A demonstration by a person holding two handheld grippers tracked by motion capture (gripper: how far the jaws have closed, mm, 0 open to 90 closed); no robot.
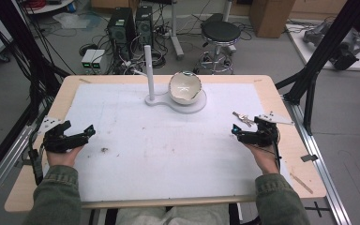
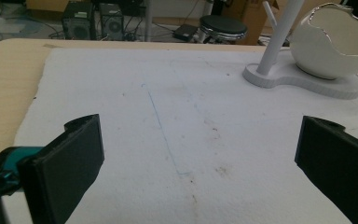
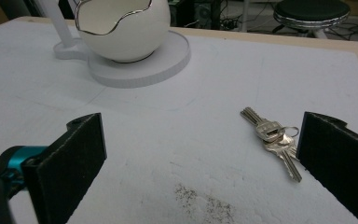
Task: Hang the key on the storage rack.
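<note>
Keys (image 3: 272, 140) lying flat near the counter's (image 1: 281, 154) right edge, just beside the right tool (image 1: 247, 131), jaws spread wide, gripping nothing. Left tool (image 1: 77, 136) likewise open near the left edge. Egg-shaped bowl (image 1: 184, 87) on stand toward the far edge. Probably barely begun: pickup still ahead.

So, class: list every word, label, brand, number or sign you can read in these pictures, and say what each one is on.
There is no text that can be read.
Keys: any stamping is too small to read.
Egg-shaped bowl and its white stand: plain, no writing.
White mat: a faint blue pen line, stains, no words.
Computer towers on the floor: labels, if any, are too blurred.
</note>
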